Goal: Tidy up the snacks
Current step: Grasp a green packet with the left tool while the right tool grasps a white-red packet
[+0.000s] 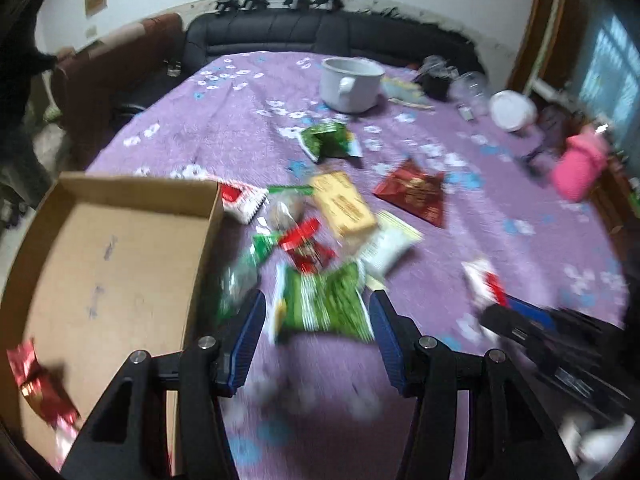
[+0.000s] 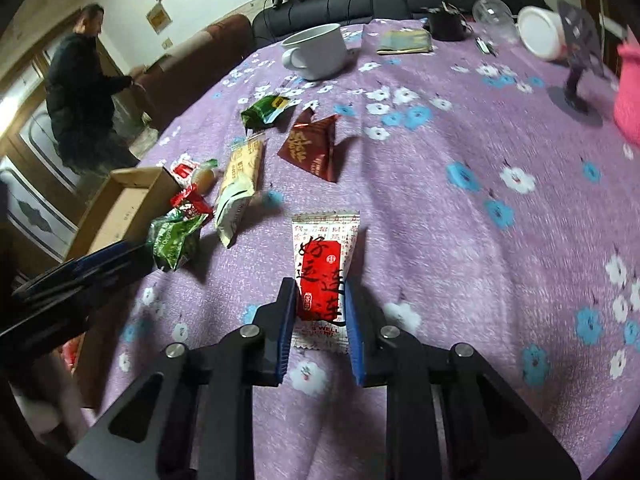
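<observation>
A pile of snack packets lies on the purple flowered tablecloth (image 1: 224,128) beside an open cardboard box (image 1: 108,256). My left gripper (image 1: 318,304) is open, its blue fingers either side of a green packet (image 1: 326,304) at the pile's near edge. One red packet (image 1: 34,380) lies in the box. My right gripper (image 2: 320,292) is shut on a white-and-red packet (image 2: 324,268) low over the cloth. It also shows in the left wrist view (image 1: 484,282). A dark red packet (image 2: 314,148), a yellow one (image 2: 244,164) and another green one (image 2: 264,110) lie farther off.
A white pot (image 2: 316,52) stands at the table's far side, with a flat packet (image 2: 406,42), a black item, a clear container and a white lid (image 2: 540,32) near it. A pink object (image 2: 628,92) is at the right edge. A sofa lies behind. A person (image 2: 80,92) stands at left.
</observation>
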A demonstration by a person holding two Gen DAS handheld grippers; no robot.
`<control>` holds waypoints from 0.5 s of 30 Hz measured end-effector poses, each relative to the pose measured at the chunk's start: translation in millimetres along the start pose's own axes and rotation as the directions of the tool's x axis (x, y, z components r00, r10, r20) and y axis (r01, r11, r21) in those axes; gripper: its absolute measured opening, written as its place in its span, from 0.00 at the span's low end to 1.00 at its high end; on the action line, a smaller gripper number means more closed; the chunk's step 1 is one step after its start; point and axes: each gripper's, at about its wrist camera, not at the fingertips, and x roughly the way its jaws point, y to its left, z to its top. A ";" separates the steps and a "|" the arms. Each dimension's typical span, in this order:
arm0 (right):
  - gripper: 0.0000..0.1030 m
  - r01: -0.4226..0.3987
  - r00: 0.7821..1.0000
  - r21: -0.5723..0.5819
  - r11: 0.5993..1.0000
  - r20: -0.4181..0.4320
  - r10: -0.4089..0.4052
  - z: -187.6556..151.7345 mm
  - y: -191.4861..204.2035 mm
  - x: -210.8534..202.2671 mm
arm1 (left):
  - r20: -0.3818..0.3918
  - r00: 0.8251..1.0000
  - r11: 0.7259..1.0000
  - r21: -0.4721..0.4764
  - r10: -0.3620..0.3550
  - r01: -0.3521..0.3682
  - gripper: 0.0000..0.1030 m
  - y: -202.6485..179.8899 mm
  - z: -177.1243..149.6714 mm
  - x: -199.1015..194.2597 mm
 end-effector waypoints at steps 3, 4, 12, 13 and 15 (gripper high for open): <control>0.25 -0.027 1.000 0.009 1.000 0.002 0.027 0.4 -0.7 -1.3 | -0.008 0.998 0.997 0.048 0.058 -0.057 0.53 -10.0 3.1 15.1; 0.25 -0.030 1.000 0.006 1.000 0.005 0.030 0.0 0.0 -2.8 | 0.004 0.996 0.992 0.088 0.086 -0.086 0.53 -16.2 1.4 15.1; 0.25 -0.044 0.998 0.002 0.999 0.043 0.044 -0.5 2.3 -13.1 | 0.026 0.999 0.990 0.135 0.031 -0.035 0.26 -23.5 -11.4 -13.5; 0.25 -0.043 0.998 0.001 0.999 0.050 0.043 -0.3 2.6 -14.2 | 0.028 0.999 0.991 0.134 0.024 -0.027 0.26 -22.9 -13.1 -16.0; 0.25 -0.047 0.997 0.005 0.999 0.059 0.046 -0.8 3.0 -15.6 | 0.022 1.000 0.993 0.118 -0.017 0.014 0.26 -18.0 -19.5 -24.4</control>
